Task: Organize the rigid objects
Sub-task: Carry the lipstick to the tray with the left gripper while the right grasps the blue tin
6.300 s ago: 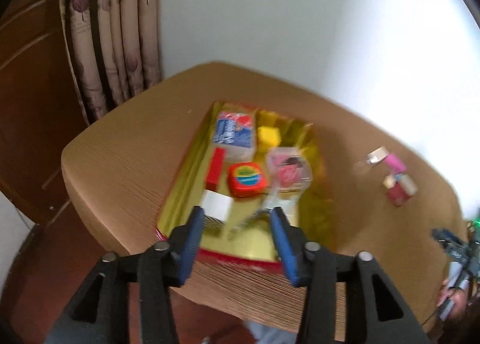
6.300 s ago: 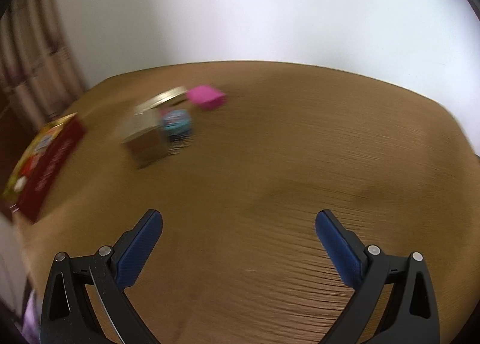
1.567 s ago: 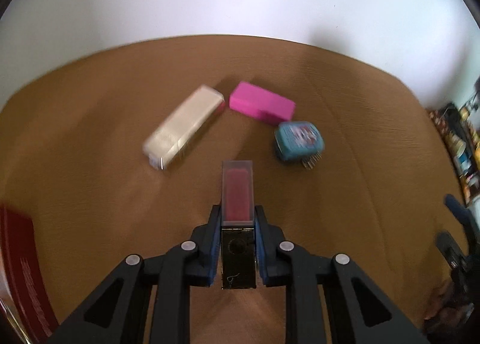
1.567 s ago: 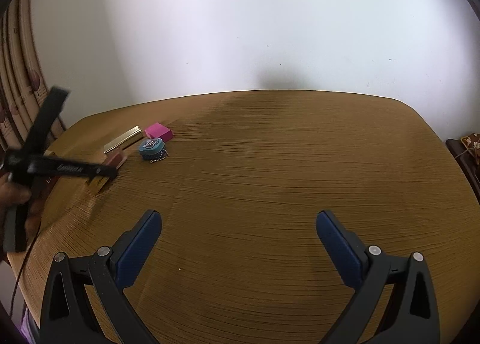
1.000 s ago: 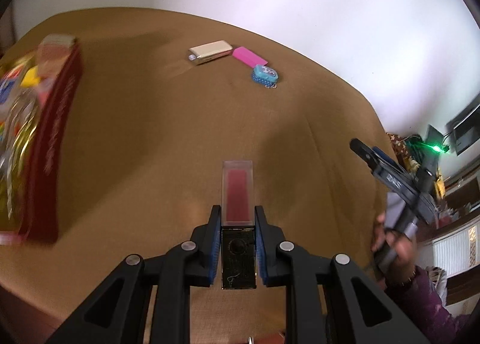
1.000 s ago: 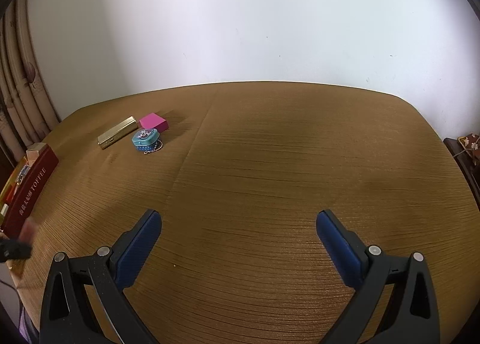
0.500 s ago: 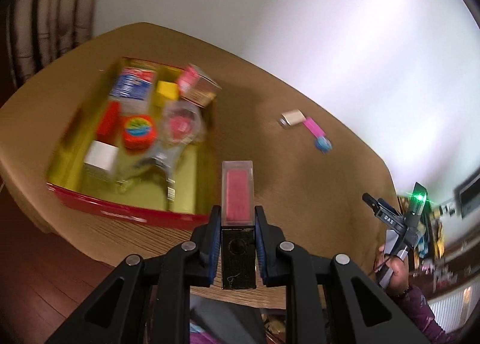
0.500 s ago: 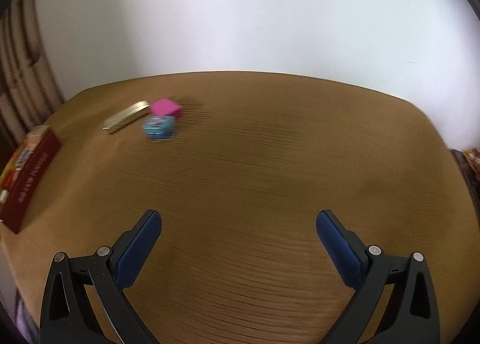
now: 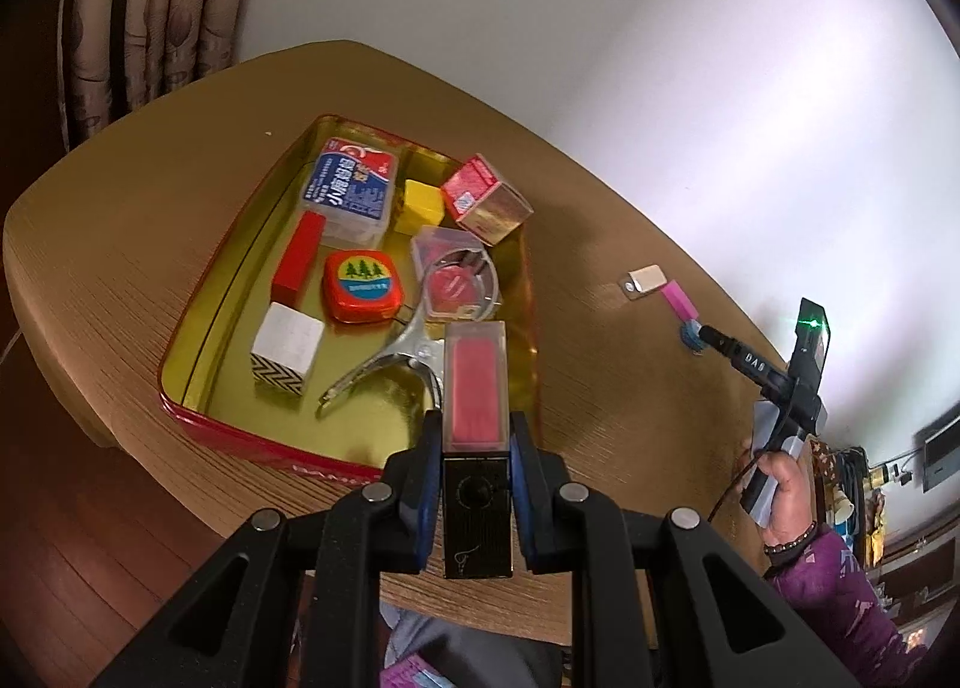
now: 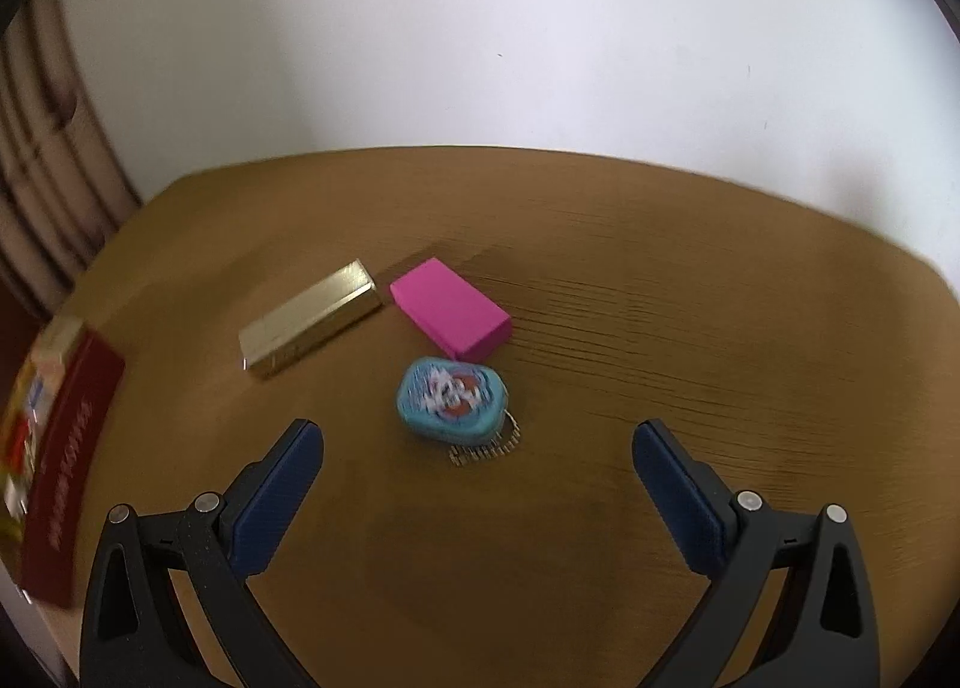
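My left gripper [image 9: 475, 430] is shut on a clear case with a red insert and black base [image 9: 475, 388], held above the near right corner of the red-and-gold tin tray [image 9: 198, 418]. The tray holds a blue card box [image 9: 351, 190], a red tape measure [image 9: 362, 286], a yellow block [image 9: 423, 205], a white block [image 9: 287, 343] and metal tongs [image 9: 384, 358]. My right gripper [image 10: 477, 442] stands open just short of the blue keychain case [image 10: 453, 400]. Behind that case lie a gold bar [image 10: 309, 322] and a pink box [image 10: 450, 307].
The round wooden table [image 10: 660, 388] stands against a white wall, with a curtain [image 9: 138, 15] at its left. The tray's red side [image 10: 66, 478] shows at the left of the right wrist view. A person's hand [image 9: 780, 484] holds the other gripper at the table's right edge.
The left gripper has carried the clear case from over the bare table to above the tray's near corner. The right gripper has moved in close to the blue keychain case.
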